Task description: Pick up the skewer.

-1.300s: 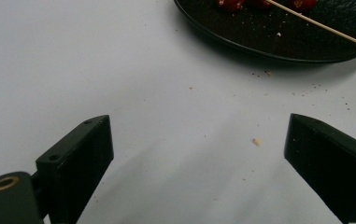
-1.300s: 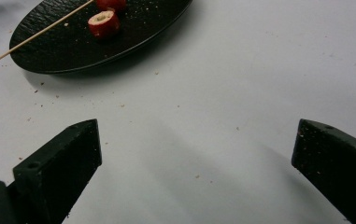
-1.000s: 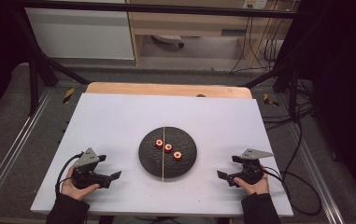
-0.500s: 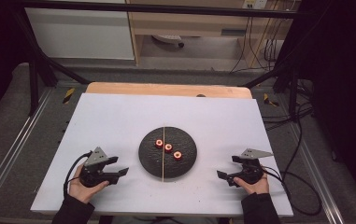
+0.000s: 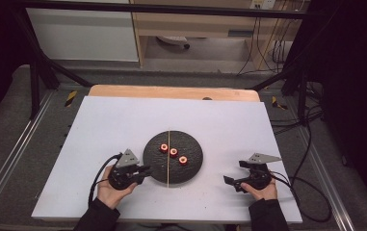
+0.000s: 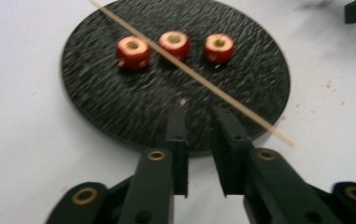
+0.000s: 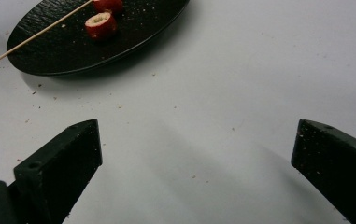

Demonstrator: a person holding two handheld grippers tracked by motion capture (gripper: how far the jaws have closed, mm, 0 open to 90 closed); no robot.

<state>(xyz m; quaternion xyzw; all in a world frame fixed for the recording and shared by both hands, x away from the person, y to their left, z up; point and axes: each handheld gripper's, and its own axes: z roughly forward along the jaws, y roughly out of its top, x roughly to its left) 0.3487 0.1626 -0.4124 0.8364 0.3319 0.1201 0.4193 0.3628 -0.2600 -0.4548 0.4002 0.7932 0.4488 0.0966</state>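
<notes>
Hovering at the near edge of the black plate [image 6: 119,107] beside the skewer [image 6: 222,93], the left gripper [image 6: 199,119] has just been closing, jaws nearly together on nothing, while the right gripper [image 7: 196,140] rests spread wide.

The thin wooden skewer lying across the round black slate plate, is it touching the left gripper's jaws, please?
Apart. In the left gripper view the left gripper has nothing between its narrowed jaws, and dark plate shows between their tips and the skewer.

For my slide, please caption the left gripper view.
Left gripper nears round black plate holding three red fruit pieces and wooden skewer.
</notes>
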